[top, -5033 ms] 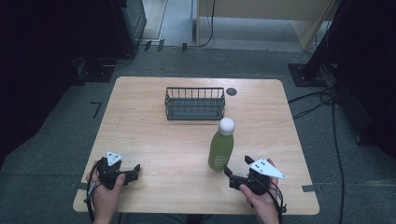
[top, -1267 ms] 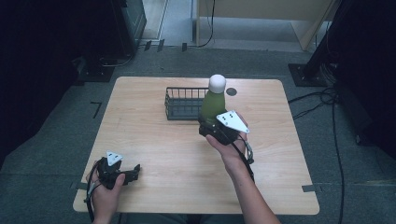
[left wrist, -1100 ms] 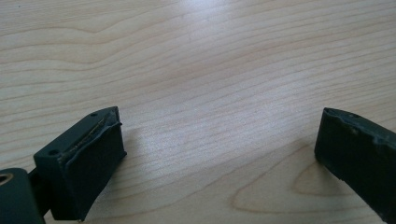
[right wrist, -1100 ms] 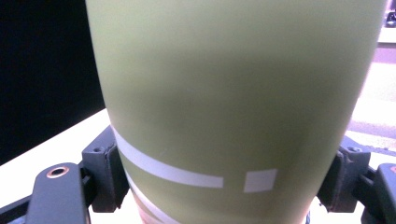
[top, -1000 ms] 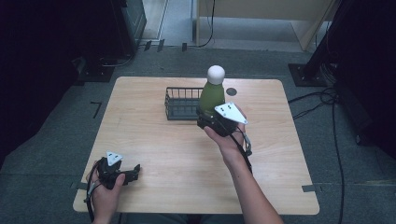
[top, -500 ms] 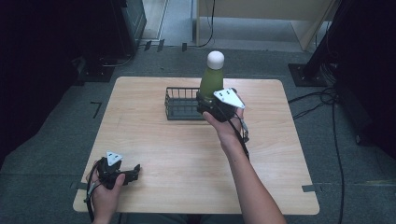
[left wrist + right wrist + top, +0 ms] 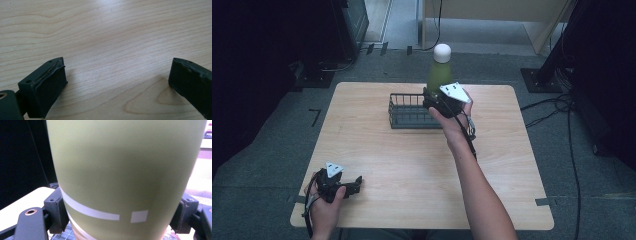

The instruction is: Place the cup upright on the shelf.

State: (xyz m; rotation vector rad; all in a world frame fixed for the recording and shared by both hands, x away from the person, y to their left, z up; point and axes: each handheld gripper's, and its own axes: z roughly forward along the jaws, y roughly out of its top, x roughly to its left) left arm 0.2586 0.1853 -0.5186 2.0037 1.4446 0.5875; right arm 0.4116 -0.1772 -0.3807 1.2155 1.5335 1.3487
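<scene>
Light wooden table (image 7: pixel 402 165), grey floor (image 7: pixel 267 150), black cables (image 7: pixel 557 107) right of table

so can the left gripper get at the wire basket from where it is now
Probably yes. The left gripper rests near the table's front left corner with its jaws open and nothing between them, and bare tabletop lies between it and the basket. The right gripper, holding the bottle, crowds only the basket's right end.

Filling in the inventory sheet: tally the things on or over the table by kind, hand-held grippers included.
Bottle, green with a white cap: 1
Wire basket, black: 1
Hand-held gripper: 2, left hand-held gripper and right hand-held gripper
Total: 4
</scene>
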